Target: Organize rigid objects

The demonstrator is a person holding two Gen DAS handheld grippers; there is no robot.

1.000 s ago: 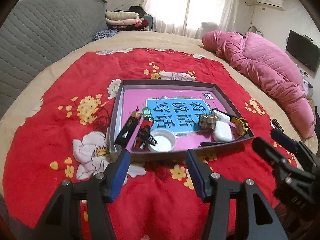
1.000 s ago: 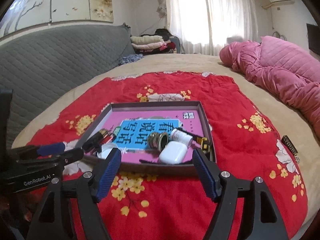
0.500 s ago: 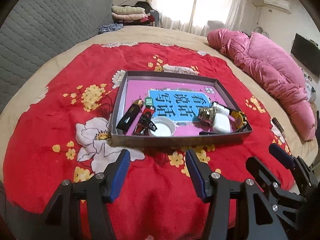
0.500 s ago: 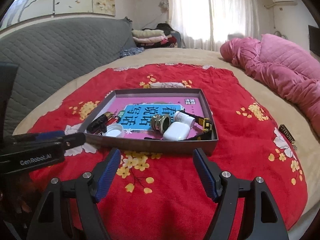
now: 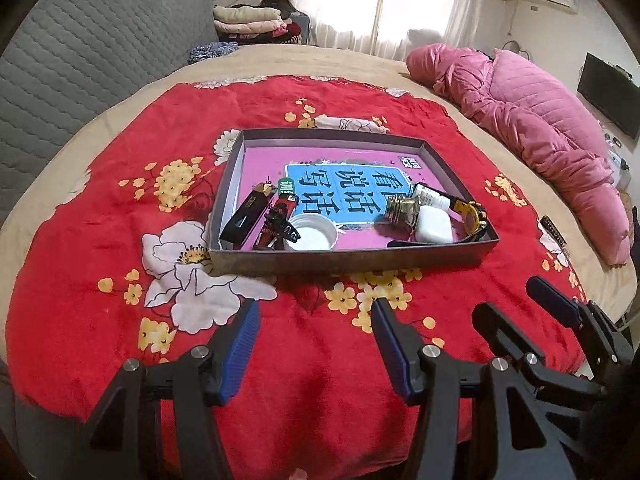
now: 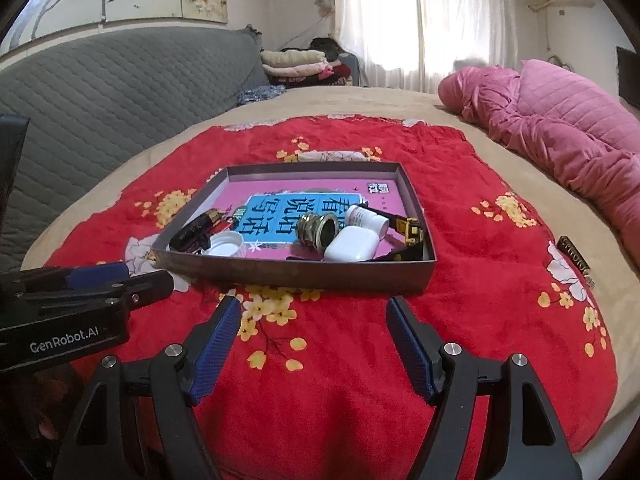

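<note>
Both grippers — left gripper (image 5: 316,334), right gripper (image 6: 314,330) — have backed off the tray (image 5: 352,258), jaws apart, empty.

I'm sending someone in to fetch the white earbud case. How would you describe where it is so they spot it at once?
On the red floral blanket sits a shallow grey tray with a pink printed floor. Look in its near right corner: the earbud case lies there, between a brass threaded fitting and a yellow-and-black watch. It is the smooth, rounded, plain white one.

red floral blanket (image 5: 120,208), grey tray (image 5: 344,258)
</note>
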